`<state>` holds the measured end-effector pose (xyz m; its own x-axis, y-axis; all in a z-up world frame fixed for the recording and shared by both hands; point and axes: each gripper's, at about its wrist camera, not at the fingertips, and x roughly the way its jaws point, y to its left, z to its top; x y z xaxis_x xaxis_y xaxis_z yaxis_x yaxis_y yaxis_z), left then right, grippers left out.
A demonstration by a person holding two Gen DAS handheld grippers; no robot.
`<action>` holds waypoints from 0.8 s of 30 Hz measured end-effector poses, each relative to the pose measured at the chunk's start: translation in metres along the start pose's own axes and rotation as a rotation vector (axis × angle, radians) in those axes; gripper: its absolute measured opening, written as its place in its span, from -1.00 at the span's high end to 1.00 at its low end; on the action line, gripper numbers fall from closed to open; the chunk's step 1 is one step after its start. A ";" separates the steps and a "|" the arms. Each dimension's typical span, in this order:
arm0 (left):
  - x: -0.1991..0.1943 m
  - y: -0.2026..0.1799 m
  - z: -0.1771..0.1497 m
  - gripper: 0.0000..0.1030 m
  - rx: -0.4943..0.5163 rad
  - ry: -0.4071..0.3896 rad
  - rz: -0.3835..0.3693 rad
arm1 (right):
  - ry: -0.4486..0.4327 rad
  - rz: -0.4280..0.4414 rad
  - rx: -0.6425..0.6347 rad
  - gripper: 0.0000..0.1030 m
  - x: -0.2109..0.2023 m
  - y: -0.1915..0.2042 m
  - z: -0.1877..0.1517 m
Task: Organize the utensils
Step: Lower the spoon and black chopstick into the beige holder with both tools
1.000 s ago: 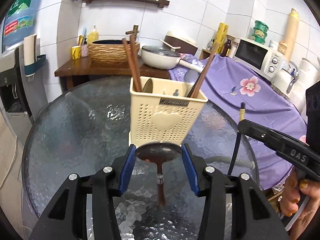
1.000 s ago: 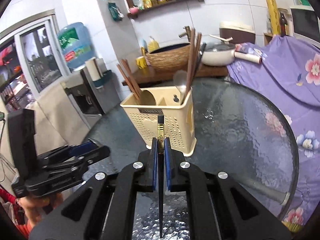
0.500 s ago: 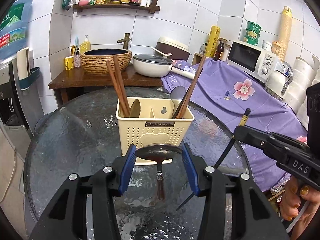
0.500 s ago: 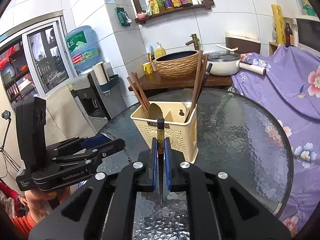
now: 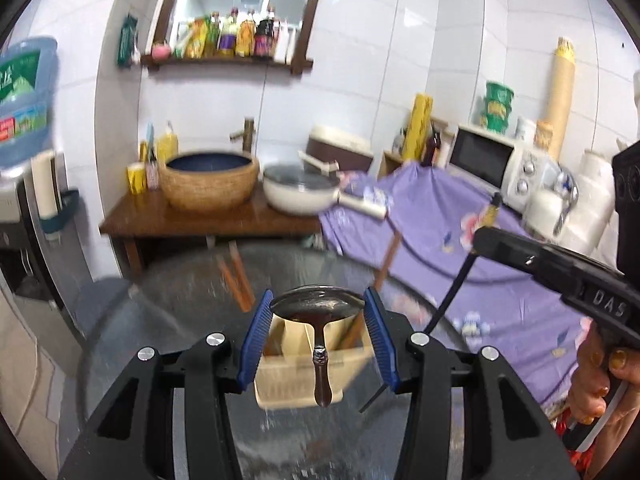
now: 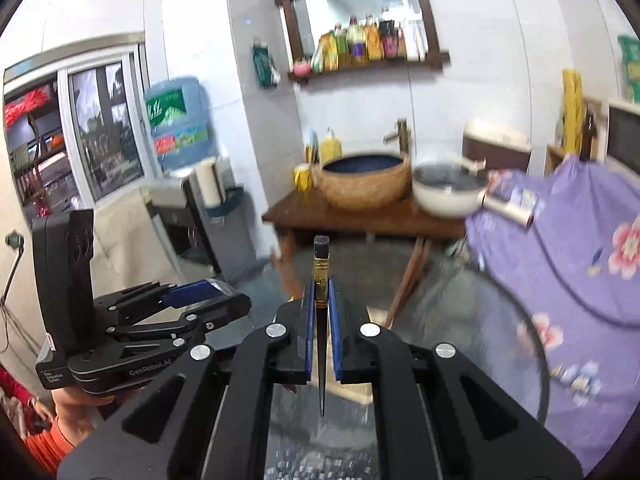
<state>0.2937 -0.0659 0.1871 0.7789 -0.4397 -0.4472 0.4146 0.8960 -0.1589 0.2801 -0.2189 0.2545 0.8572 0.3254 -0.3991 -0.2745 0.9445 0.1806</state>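
Both tools raised above caddy [image 5: 312, 364] (blurred): left tool [image 5: 318, 320] clamps spoon [image 5: 320, 312], right tool [image 6: 321, 312] clamps chopstick [image 6: 321, 276].

A round table [image 5: 168, 300] with a textured dark glass top bears a cream perforated utensil caddy [image 5: 304, 384], divided into compartments, from which brown chopsticks [image 5: 236, 276] rise at a slant; the view is motion-blurred. Behind it a brown wooden side table [image 5: 208, 222] carries a woven-sided basin [image 5: 210, 180] with a dark blue inside, a white lidded pan [image 5: 300, 194] just to its right, and small yellow containers [image 5: 136, 178] at its left end. A purple flowered cloth [image 6: 580, 248] drapes the surface beside the round table.
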 end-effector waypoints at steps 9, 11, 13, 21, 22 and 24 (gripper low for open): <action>0.046 0.015 0.041 0.11 -0.054 0.012 0.061 | -0.090 -0.101 0.009 0.85 0.023 -0.010 0.050; 0.059 0.017 0.033 0.11 -0.054 0.037 0.072 | -0.071 -0.109 0.020 0.85 0.039 -0.014 0.039; 0.070 0.018 0.022 0.11 -0.050 0.061 0.077 | -0.045 -0.113 0.025 0.85 0.054 -0.017 0.026; 0.102 0.020 -0.026 0.11 -0.023 0.140 0.099 | 0.050 -0.124 0.023 0.85 0.105 -0.021 -0.037; 0.106 0.020 -0.032 0.11 -0.021 0.150 0.101 | 0.054 -0.128 0.022 0.85 0.107 -0.021 -0.041; 0.113 0.020 -0.041 0.11 -0.017 0.164 0.105 | 0.062 -0.140 0.012 0.85 0.113 -0.021 -0.050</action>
<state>0.3708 -0.0947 0.0978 0.7298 -0.3291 -0.5993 0.3262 0.9379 -0.1179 0.3609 -0.1992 0.1607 0.8582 0.1930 -0.4757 -0.1483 0.9803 0.1302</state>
